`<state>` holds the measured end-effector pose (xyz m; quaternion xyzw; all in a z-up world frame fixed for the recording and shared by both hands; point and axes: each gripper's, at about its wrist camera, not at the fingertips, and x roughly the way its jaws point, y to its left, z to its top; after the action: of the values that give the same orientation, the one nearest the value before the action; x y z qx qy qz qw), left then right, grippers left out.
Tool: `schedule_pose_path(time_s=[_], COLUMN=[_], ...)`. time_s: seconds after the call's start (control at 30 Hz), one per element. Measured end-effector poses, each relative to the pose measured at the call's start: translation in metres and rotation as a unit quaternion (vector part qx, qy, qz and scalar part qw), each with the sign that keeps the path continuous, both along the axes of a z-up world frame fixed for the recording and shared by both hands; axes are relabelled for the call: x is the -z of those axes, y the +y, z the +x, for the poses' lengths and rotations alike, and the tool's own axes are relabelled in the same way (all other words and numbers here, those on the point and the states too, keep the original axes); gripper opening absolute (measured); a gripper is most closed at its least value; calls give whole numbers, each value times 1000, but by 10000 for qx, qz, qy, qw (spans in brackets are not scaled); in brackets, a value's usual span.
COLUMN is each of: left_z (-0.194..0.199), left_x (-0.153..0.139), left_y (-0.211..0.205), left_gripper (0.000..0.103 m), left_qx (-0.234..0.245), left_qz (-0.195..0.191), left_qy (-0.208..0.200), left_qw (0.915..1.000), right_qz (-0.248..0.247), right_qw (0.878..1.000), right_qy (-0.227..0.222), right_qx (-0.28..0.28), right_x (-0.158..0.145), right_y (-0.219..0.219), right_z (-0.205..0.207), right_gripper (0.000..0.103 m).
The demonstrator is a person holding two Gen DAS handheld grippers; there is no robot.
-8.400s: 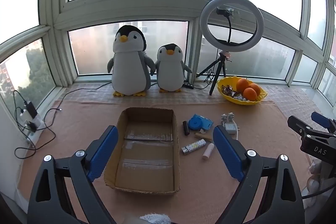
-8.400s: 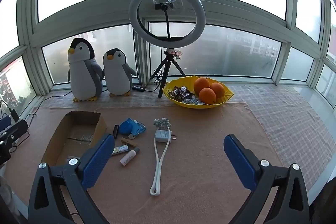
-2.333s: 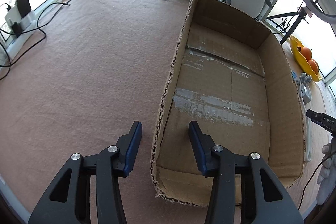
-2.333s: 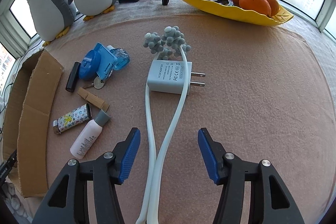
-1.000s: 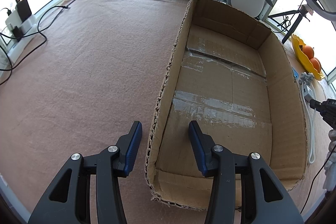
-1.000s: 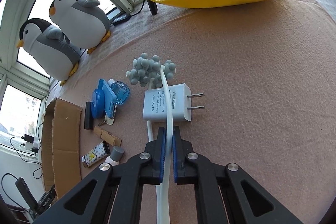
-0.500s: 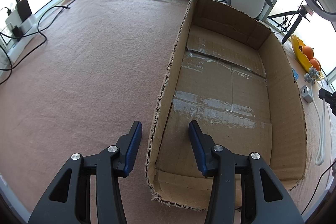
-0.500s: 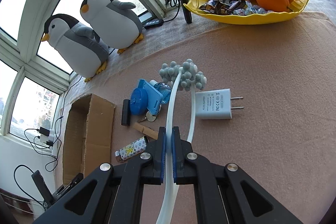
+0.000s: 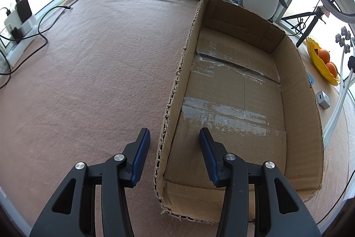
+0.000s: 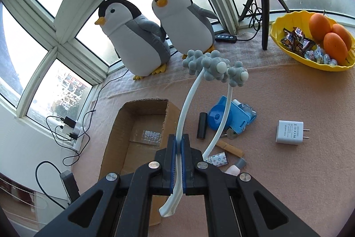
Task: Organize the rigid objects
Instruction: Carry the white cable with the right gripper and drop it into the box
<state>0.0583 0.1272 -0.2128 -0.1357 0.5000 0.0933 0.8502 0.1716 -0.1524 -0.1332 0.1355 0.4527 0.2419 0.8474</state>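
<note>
Gripping one white stem of the knobbed massager (image 10: 213,68), the right gripper (image 10: 178,161) holds it aloft above the cardboard box (image 10: 124,139). Left gripper (image 9: 173,148) straddles the box's near wall, jaws apart, not pressing it.

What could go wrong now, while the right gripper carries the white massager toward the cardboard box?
1. The right gripper pinches only one thin arm of the white massager, so the massager may swing or slip out.
2. The knobbed heads stick out far ahead and could catch the cardboard box wall.
3. The left gripper straddles the box's torn near wall without pressing on it, so a bump may shift the box.
</note>
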Motion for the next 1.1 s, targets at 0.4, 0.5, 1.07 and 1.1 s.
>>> schedule_pose_path(time_s=[0.4, 0.5, 1.07, 1.1], left_z=[0, 0, -1, -1], left_x=[1, 2, 2, 2], left_y=[0, 0, 0, 0], left_gripper=[45, 45, 45, 45], left_qx=[-3, 7, 27, 27], left_qz=[-93, -85, -73, -71], left_qy=[-43, -50, -50, -51], left_qw=[9999, 10000, 10000, 10000], right_qz=[39, 113, -544, -623], right_qw=[9974, 9967, 9924, 9918], right_qy=[-469, -450, -68, -50], right_qx=[-546, -661, -1099, -1111], right_x=[-46, -50, 7, 12], right_y=[49, 57, 115, 117], right_z=[-17, -20, -15, -14], right_gripper=[4, 4, 4, 4])
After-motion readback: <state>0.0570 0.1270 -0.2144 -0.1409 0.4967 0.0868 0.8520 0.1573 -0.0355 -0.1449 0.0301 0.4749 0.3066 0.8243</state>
